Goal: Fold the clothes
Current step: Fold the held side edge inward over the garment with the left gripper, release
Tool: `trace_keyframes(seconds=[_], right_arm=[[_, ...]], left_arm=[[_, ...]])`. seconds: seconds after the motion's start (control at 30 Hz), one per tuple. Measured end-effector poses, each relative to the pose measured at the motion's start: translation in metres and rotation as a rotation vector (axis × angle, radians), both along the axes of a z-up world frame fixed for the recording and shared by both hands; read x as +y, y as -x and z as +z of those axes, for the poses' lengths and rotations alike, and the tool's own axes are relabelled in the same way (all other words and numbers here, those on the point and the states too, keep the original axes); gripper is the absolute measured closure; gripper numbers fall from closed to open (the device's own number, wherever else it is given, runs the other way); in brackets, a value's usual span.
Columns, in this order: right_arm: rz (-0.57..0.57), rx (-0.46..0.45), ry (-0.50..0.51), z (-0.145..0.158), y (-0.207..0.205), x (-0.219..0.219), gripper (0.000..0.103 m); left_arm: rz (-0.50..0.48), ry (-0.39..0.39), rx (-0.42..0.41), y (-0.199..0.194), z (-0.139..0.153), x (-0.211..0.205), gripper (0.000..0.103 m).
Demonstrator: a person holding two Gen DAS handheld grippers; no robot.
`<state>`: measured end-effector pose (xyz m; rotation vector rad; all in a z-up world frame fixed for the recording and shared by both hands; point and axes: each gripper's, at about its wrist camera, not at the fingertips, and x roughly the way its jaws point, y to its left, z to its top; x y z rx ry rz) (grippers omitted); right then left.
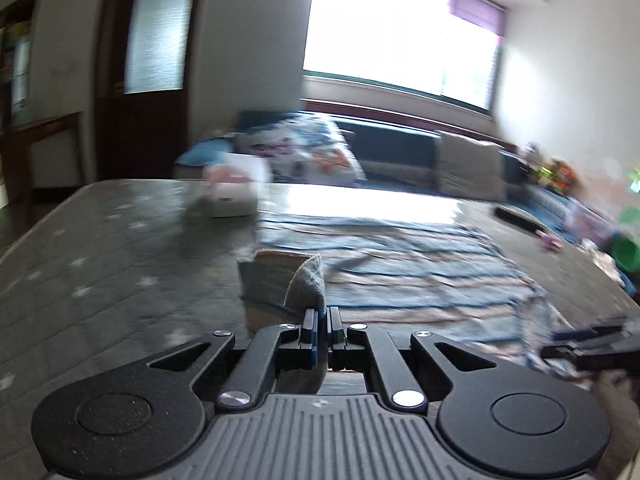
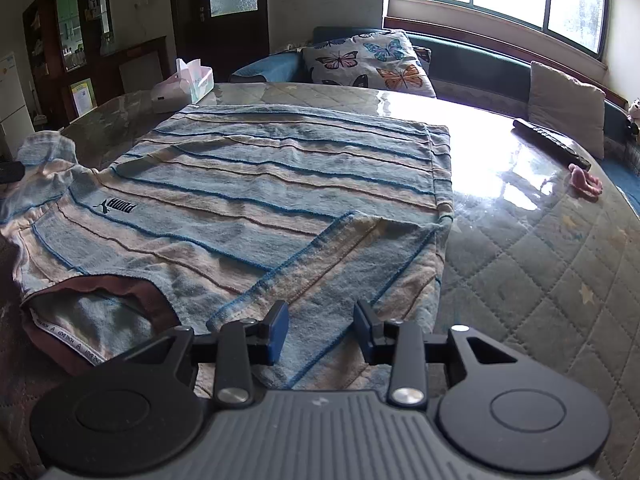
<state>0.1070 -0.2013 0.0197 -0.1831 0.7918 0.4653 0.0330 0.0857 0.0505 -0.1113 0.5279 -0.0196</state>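
Observation:
A blue and beige striped shirt (image 2: 260,184) lies flat on the quilted table (image 2: 540,280), collar toward me at the left. One sleeve (image 2: 320,256) is folded across its body. My right gripper (image 2: 321,330) stands open just over that sleeve's near end, and its pads do not press the cloth. In the left wrist view my left gripper (image 1: 323,320) is shut on a bunched fold of the shirt's other sleeve (image 1: 308,284), lifted off the table. That raised sleeve (image 2: 48,148) shows at the far left of the right wrist view. The right gripper (image 1: 588,344) appears at the right edge.
A tissue box (image 2: 196,80) and a white item stand at the table's far left. A dark remote (image 2: 552,144) and a small pink thing (image 2: 586,182) lie at the right. Behind the table runs a bench with a butterfly pillow (image 2: 368,64) and a grey cushion (image 2: 568,104).

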Motion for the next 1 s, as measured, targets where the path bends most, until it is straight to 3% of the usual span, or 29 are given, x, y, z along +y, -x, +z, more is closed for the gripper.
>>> trace_keyframes(seconds=[0.27,0.43,0.7,1.0], right_arm=[[0.004,0.001,-0.004,0.000,0.001,0.000,0.060],[0.008,0.001,-0.005,0.000,0.002,-0.001,0.059],[0.018,-0.014,-0.017,0.008,0.000,0.002,0.056],[0.026,-0.015,-0.005,0.005,-0.010,0.011,0.054]], left_arm=[[-0.234,-0.052,0.120,-0.008,-0.023,-0.037,0.096],[-0.302,-0.071,0.171,-0.002,-0.029,-0.040,0.095],[-0.170,-0.102,0.110,-0.030,-0.009,-0.011,0.094],[-0.158,-0.187,0.202,-0.066,-0.051,-0.005,0.093]])
